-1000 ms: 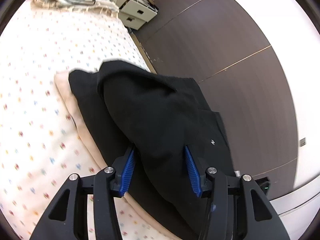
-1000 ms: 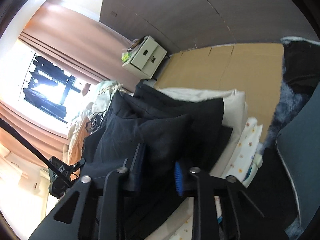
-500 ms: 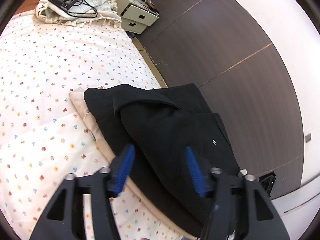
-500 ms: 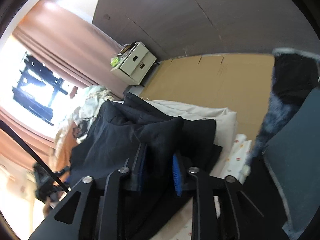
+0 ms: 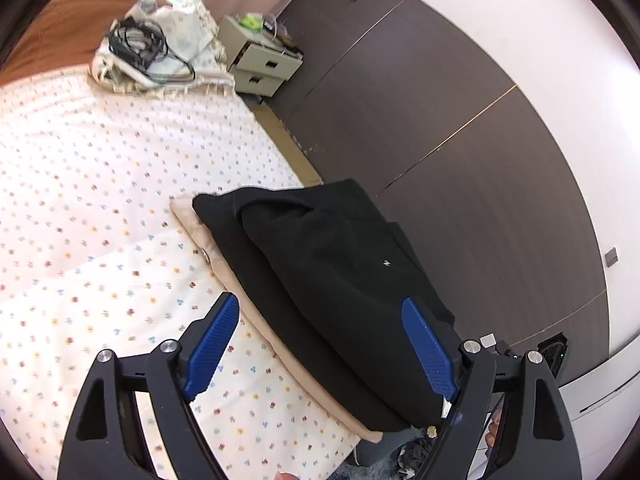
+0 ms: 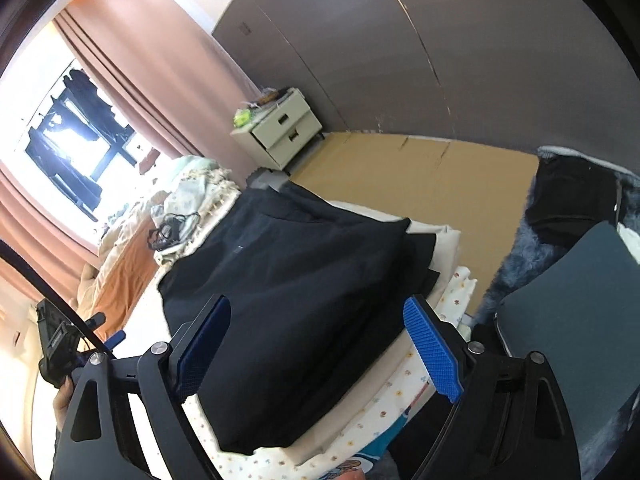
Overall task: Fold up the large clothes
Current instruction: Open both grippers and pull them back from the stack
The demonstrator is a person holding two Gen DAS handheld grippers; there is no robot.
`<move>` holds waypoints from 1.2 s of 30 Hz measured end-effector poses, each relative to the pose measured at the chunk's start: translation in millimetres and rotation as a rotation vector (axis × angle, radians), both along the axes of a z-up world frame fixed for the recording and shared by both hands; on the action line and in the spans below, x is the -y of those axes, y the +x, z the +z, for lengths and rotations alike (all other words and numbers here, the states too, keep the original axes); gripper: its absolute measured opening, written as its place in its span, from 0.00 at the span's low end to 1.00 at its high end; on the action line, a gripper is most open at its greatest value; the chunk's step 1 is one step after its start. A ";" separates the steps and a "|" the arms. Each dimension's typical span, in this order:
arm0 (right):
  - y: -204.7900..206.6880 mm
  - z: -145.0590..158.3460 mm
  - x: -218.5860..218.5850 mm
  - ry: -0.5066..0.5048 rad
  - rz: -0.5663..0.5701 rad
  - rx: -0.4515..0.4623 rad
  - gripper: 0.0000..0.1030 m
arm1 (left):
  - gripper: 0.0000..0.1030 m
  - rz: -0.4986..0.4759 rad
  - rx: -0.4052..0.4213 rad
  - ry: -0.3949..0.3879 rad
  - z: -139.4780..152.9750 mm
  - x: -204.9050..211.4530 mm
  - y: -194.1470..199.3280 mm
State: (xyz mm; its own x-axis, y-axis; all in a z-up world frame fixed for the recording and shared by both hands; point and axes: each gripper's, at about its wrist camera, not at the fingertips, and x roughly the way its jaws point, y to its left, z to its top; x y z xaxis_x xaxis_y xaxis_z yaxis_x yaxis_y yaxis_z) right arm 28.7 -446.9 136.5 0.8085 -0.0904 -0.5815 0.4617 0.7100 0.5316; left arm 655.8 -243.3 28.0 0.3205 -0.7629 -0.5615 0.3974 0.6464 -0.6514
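My left gripper (image 5: pixel 320 344) stands wide, its jaws having just been opening, nothing pressed between the blue pads (image 5: pixel 212 344). My right gripper (image 6: pixel 320 346) is likewise spread wide, jaws just opened, pads clear of the cloth. Below and just ahead of both lies the black garment (image 5: pixel 336 280), folded into a thick bundle, released. I note it rests on a beige folded cloth (image 5: pixel 224 264), which lies on the floral bedsheet (image 5: pixel 100 200) near the bed's edge. Further off, a heap of pale bedding with black cables (image 5: pixel 140 46). Farthest, a cream bedside cabinet (image 5: pixel 260 62) against the dark wall panels (image 5: pixel 460 120).
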 end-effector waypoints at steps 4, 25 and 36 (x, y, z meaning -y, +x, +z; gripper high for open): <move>-9.3 14.9 -19.3 -0.039 0.000 0.013 0.91 | 0.82 0.028 0.027 0.013 12.7 -16.2 -14.1; -90.3 48.3 -121.7 -0.174 -0.014 0.072 1.00 | 1.00 0.065 0.353 0.101 108.5 -105.0 -180.6; -138.3 57.4 -181.1 -0.261 0.038 0.097 1.00 | 1.00 0.122 0.493 0.131 146.9 -172.4 -285.6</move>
